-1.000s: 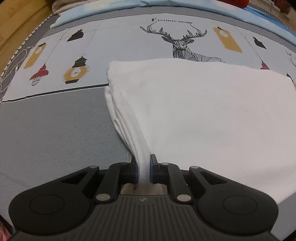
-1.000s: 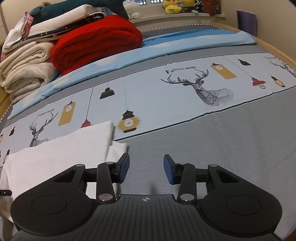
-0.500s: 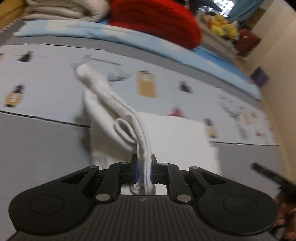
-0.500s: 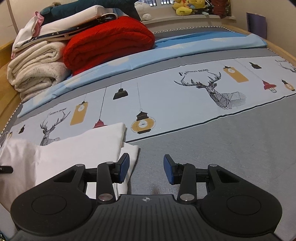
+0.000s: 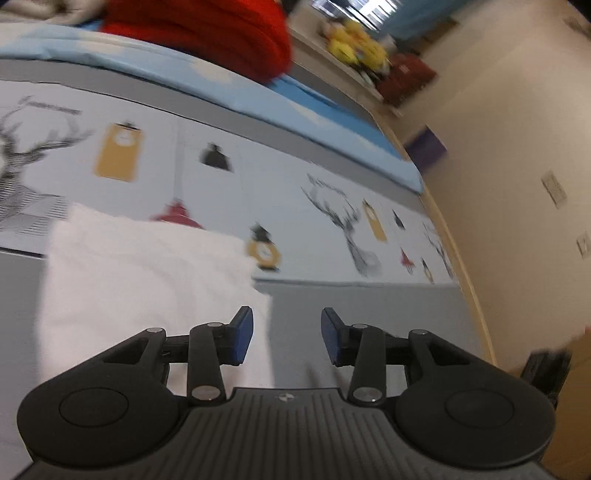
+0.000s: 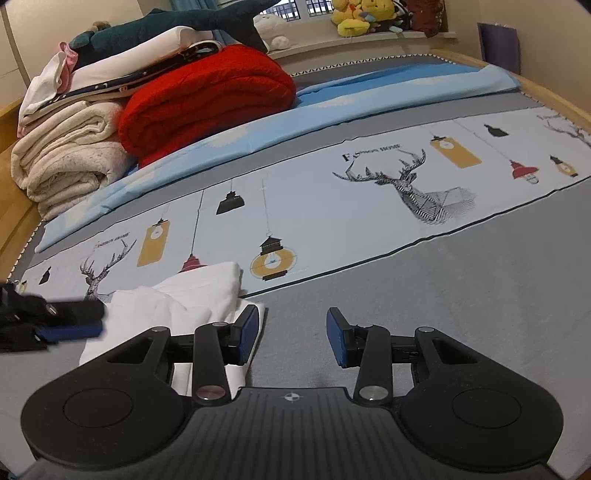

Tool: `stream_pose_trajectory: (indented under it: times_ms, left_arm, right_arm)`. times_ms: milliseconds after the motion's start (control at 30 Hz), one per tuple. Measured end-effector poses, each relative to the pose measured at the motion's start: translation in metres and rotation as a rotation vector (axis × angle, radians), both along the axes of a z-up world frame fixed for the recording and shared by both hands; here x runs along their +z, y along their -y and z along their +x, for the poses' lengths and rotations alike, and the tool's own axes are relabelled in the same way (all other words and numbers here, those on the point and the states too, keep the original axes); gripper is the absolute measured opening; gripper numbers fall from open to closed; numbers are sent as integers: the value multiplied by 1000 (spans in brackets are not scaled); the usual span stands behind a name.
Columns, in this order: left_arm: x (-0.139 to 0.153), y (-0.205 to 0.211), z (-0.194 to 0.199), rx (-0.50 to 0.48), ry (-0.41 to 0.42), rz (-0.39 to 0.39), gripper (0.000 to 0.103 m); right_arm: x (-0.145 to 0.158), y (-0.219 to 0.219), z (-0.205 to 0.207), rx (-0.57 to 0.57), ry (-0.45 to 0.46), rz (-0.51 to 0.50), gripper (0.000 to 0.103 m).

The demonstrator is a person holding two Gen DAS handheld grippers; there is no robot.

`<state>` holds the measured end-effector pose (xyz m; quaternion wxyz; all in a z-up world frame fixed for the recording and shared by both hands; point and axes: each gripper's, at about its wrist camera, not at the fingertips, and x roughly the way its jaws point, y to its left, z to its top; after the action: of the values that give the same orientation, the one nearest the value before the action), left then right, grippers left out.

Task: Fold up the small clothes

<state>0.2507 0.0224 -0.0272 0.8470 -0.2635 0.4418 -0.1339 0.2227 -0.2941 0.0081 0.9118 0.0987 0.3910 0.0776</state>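
I count one white garment (image 6: 192,299), two grippers, left (image 5: 287,335) and right (image 6: 291,335), one red blanket (image 6: 207,96), and one plush shark (image 6: 177,26).

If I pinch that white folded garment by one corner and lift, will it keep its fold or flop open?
Likely floppy: the white garment lies in soft, rumpled layers on the bedspread, so a one-corner lift would probably let them sag apart. It looks thin and light. Both the left tool and right tool are open; two pinch points may hold it better.
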Motion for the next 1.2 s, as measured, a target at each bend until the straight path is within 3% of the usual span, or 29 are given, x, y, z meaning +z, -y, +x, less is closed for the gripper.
stream_pose_trajectory:
  times_ms: [167, 400, 533, 833, 1033, 1100, 1133, 1200]
  left_arm:
    - [-4, -55, -5, 128, -59, 71, 43]
    - [-17, -72, -25, 51, -114, 233, 43]
    - [-19, -83, -34, 43, -117, 252, 43]
    - [-19, -84, -37, 2, -112, 296, 45]
    - [-17, -85, -39, 9, -105, 299, 45]
    - [-16, -86, -39, 9, -100, 301, 45]
    - [-16, -85, -39, 9, -100, 303, 45]
    - [-15, -85, -39, 6, -100, 309, 45]
  right_arm:
    - [-5, 0, 1, -18, -8, 25, 42]
    - [-22, -38, 9, 74, -74, 132, 43]
    - [-42, -69, 19, 141, -182, 180, 48]
    - [-80, -113, 41, 166, -310, 63, 48]
    - [-86, -127, 44, 189, -311, 28, 50]
    - [-86, -131, 44, 203, -294, 7, 32]
    - [-85, -132, 43, 213, -282, -1, 17]
    - [-80, -133, 42, 229, -251, 3, 13]
